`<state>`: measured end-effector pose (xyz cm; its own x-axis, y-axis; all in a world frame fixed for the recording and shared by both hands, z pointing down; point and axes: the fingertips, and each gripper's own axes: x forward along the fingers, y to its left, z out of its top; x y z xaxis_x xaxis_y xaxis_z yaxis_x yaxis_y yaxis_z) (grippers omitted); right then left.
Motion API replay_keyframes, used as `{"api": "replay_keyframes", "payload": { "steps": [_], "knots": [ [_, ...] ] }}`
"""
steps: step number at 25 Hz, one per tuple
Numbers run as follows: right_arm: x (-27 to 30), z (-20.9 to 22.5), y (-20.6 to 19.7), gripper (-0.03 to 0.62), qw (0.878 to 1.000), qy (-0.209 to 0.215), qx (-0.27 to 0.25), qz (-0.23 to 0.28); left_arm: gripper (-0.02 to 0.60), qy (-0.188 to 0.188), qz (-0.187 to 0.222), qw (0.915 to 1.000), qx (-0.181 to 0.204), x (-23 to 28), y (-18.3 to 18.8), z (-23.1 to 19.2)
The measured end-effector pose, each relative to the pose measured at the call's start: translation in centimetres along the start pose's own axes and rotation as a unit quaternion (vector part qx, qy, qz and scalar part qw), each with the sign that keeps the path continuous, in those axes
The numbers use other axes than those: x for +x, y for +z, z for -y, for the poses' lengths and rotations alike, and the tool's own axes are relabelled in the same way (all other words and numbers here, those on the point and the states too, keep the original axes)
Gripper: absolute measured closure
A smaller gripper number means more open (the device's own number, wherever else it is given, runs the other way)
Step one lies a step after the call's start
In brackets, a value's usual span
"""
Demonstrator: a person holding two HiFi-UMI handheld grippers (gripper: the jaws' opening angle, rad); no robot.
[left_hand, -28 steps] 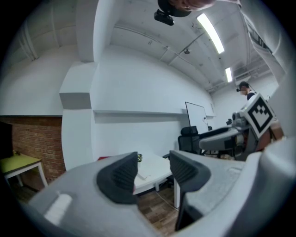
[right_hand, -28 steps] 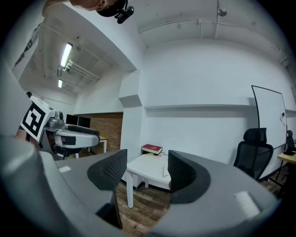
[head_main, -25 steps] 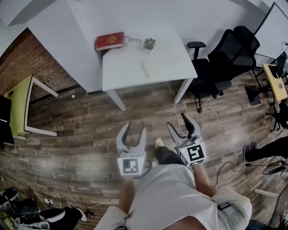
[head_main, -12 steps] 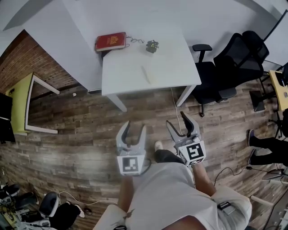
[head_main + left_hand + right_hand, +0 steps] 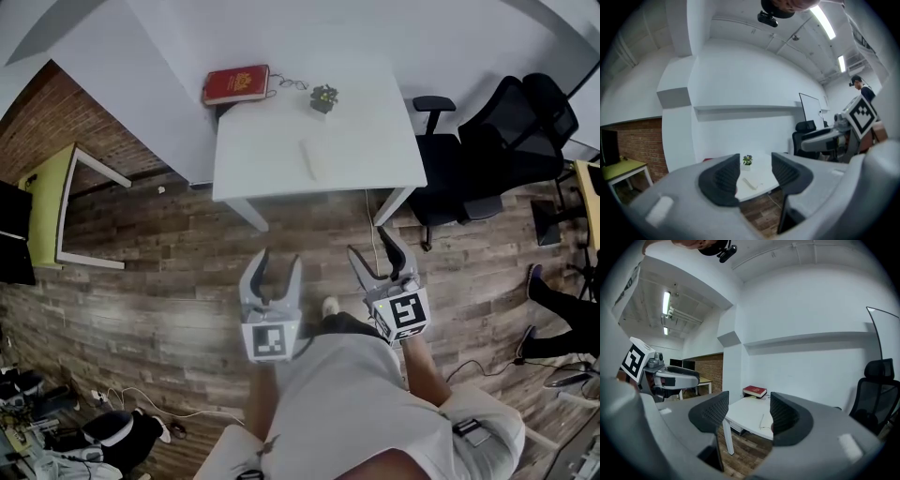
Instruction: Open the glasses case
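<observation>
Far to the left, a yellow-green table with white legs (image 5: 42, 202) stands beside a red-brown brick wall (image 5: 56, 112), on a floor of mottled brown wooden planks (image 5: 169, 281). Next comes the left claw (image 5: 280, 261), a grey two-fingered tool with a square-marker cube, held level above the floor in front of the person in the pale shirt; in the left gripper view its dark ribbed pads (image 5: 719, 180) stand spread with nothing between them. Beyond it is the white rectangular table (image 5: 375, 141), well apart from both claws. A flat red book (image 5: 236, 84) lies at the table's far left corner, with a thin dark wiry item beside it that is too small to identify. The slim, pale oblong glasses case (image 5: 307, 159) lies closed near the middle of the table, toward the front edge, touched by nothing; the left gripper view frames it between the parted pads (image 5: 751, 183), and the right gripper view shows it by the right-hand pad (image 5: 764, 420). Behind the case and apart from it sits a small green potted plant (image 5: 324, 97). The right claw (image 5: 368, 242) hangs level beside the left one, its pads likewise spread and empty. Black office chairs (image 5: 487, 150) stand right of the table, and another person's dark leg and shoe (image 5: 553, 300) show at the right edge.
</observation>
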<state>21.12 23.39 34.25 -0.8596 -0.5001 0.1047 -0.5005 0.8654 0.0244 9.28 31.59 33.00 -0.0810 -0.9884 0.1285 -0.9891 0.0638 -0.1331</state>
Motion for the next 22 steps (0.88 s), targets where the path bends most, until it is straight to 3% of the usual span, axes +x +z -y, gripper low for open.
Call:
{"api": "replay_keyframes", "payload": {
  "steps": [11, 22],
  "knots": [
    [1.6, 0.0, -1.0, 0.329, 1.0, 0.022, 0.01, -0.007, 0.374, 0.019, -0.016, 0.9997, -0.001, 0.2, -0.6, -0.6],
    [4.7, 1.6, -0.6, 0.329, 1.0, -0.003, -0.001, -0.016, 0.376, -0.002, -0.007, 1.0, -0.002, 4.1, -0.7, -3.1]
  ]
}}
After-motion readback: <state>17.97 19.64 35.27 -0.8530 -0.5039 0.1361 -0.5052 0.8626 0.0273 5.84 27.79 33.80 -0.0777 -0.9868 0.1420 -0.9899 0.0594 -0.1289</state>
